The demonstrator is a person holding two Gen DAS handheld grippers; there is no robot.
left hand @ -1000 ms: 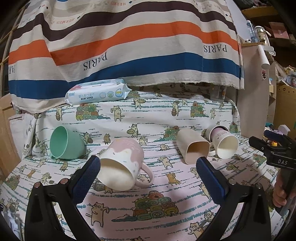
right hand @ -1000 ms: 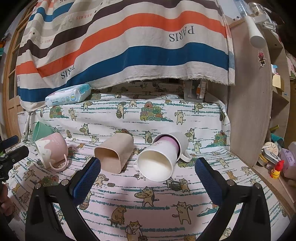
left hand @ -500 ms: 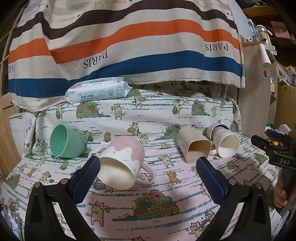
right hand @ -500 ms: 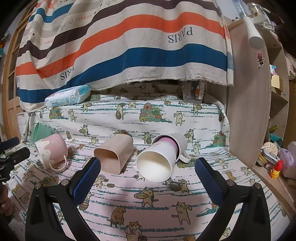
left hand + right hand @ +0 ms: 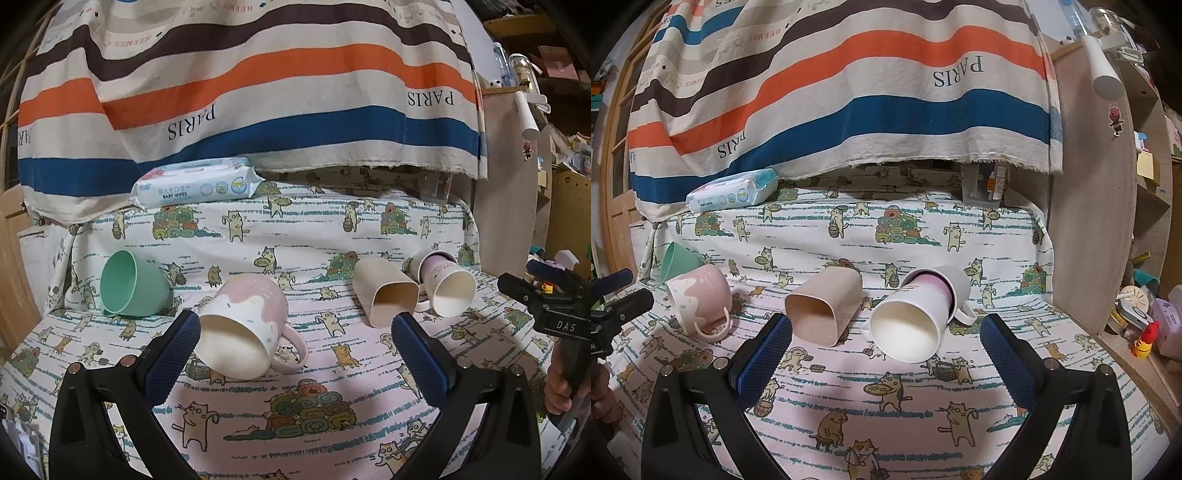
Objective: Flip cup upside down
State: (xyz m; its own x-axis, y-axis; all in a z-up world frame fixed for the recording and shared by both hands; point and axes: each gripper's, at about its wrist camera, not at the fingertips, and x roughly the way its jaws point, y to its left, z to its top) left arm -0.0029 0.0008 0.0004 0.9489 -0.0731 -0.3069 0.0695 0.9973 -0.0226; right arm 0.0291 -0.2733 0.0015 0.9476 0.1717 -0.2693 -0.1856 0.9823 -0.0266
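Note:
Several cups lie on their sides on the cat-print cloth. A pink and white mug [image 5: 245, 325] lies just beyond my open, empty left gripper [image 5: 295, 347], mouth toward me; it also shows in the right wrist view [image 5: 700, 301]. A green cup [image 5: 129, 284] lies to its left. A beige square cup [image 5: 823, 308] and a white and purple mug [image 5: 919, 314] lie just beyond my open, empty right gripper [image 5: 886, 347]. They also show in the left wrist view, the beige cup [image 5: 384, 295] beside the white mug [image 5: 445, 286].
A pack of baby wipes [image 5: 197, 186] lies at the back under a striped hanging cloth [image 5: 258, 92]. A wooden shelf side [image 5: 1089, 203] stands at the right, with small items [image 5: 1145, 332] on a ledge. A clear container [image 5: 984, 184] stands at the back right.
Both grippers have drifted slightly closer to the cups. Nothing was taken hold of and the cups have not moved.

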